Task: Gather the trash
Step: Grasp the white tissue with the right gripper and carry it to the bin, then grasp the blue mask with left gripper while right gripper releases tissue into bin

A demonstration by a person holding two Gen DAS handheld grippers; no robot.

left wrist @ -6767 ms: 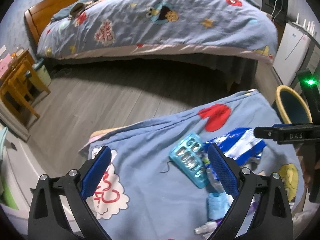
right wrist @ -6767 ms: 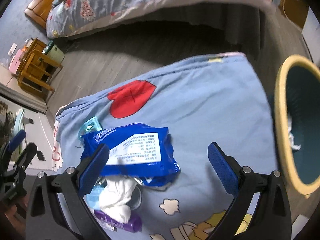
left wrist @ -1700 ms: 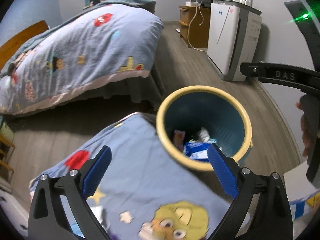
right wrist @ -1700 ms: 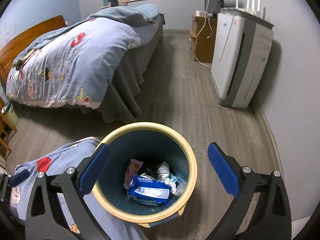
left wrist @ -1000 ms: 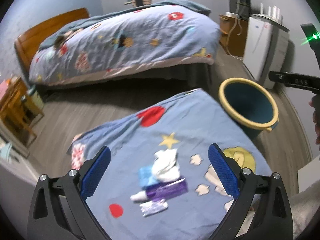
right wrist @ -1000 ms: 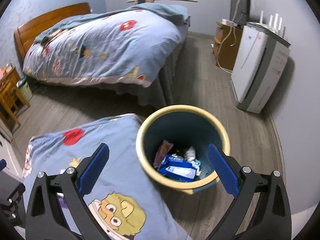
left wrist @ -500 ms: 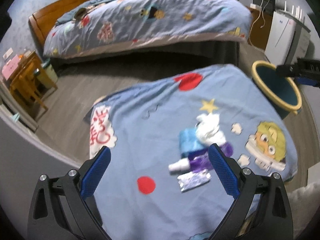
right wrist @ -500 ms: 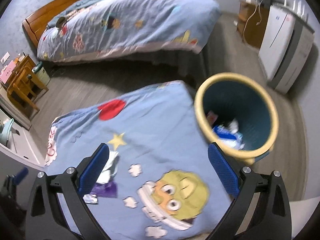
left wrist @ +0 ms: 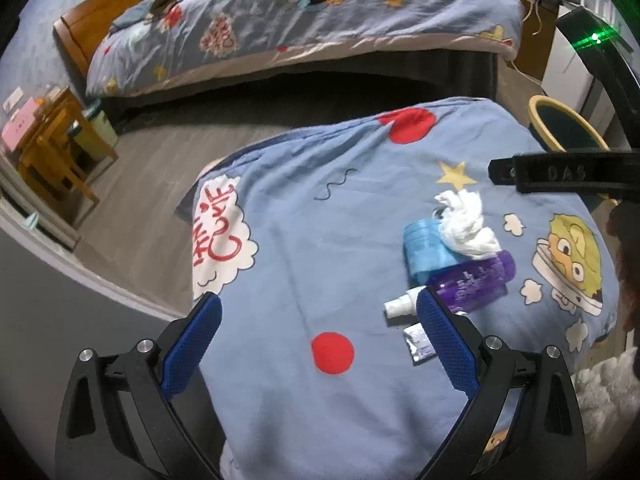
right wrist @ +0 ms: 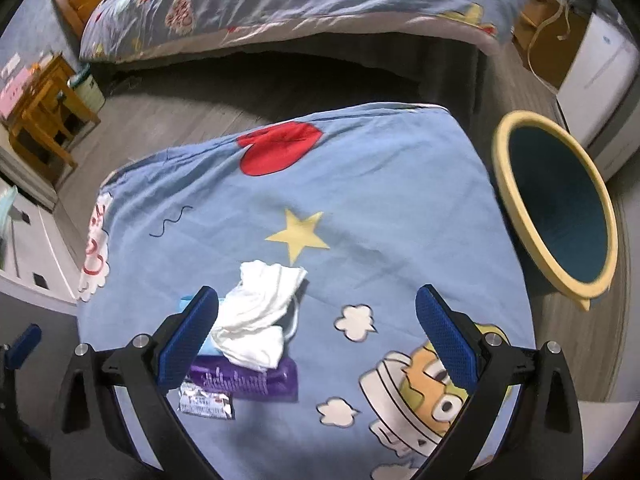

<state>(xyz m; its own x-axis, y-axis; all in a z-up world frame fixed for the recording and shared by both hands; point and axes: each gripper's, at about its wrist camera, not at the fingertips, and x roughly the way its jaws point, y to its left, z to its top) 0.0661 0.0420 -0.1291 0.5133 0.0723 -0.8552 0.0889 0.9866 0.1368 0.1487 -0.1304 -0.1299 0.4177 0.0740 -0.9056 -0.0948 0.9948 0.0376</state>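
A small pile of trash lies on the blue cartoon cloth (left wrist: 328, 240): a crumpled white tissue (left wrist: 466, 220) (right wrist: 258, 312), a light blue packet (left wrist: 424, 246), a purple bottle (left wrist: 476, 280) (right wrist: 248, 380) and a small silver sachet (left wrist: 418, 342) (right wrist: 206, 400). My left gripper (left wrist: 318, 344) is open and empty, just left of the pile. My right gripper (right wrist: 316, 340) is open and empty above the tissue and bottle. The yellow-rimmed bin (right wrist: 556, 204) (left wrist: 564, 128) stands to the right of the cloth.
A bed (left wrist: 304, 12) with a cartoon quilt fills the back. A wooden stool (left wrist: 52, 148) and a green jar (left wrist: 98, 128) stand at left. A white appliance (right wrist: 600, 80) and a cabinet (right wrist: 548, 40) are behind the bin. Grey wood floor lies between.
Both grippers swung back from the bin, where the blue bag now lies, and moved closer over the cloth. The teal blister pack and blue bag are gone from the pile.
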